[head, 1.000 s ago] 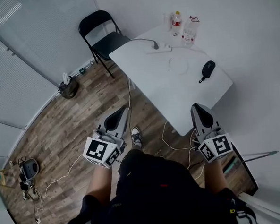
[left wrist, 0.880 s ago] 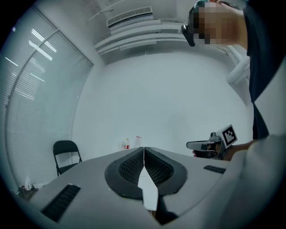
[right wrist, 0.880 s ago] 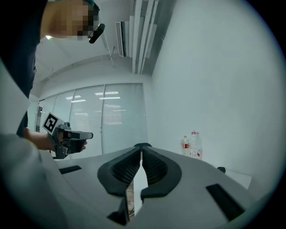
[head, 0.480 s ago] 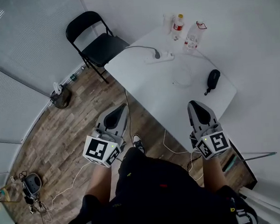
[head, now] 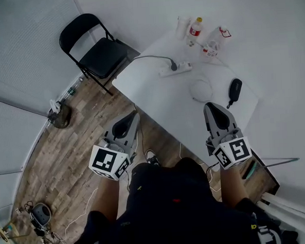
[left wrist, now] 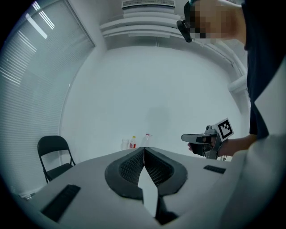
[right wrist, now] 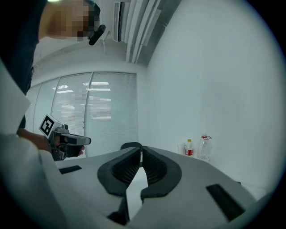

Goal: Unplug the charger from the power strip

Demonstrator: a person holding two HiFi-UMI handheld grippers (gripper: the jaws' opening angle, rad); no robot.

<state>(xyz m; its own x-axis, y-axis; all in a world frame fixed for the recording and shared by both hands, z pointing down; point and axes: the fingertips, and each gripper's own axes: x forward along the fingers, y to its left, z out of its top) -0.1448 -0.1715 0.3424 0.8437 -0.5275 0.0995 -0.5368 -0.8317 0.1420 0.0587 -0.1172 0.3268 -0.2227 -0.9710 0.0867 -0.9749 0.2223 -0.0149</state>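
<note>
The white power strip (head: pixel 177 69) lies at the far side of the white table (head: pixel 156 98), with a dark charger plug (head: pixel 173 66) in it and a grey cable running off to the left. A loose white cable coil (head: pixel 200 90) lies nearer. Both grippers are held level over the floor and the table's near edge, well short of the strip. My left gripper (head: pixel 135 115) (left wrist: pixel 144 149) is shut with nothing in it. My right gripper (head: pixel 208 106) (right wrist: pixel 141 147) is also shut and empty. Each gripper view shows the other gripper (left wrist: pixel 204 138) (right wrist: pixel 68 140) beside it.
A black folding chair (head: pixel 93 50) stands left of the table. Bottles (head: pixel 194 27) and a cup stand at the table's far corner against the wall. A black mouse-like thing (head: pixel 235 89) lies at the right. Cables and small devices (head: pixel 41 216) lie on the wooden floor.
The person has stepped toward the table, carrying both grippers with them. The table and power strip now lie closer. Both grippers stay shut.
</note>
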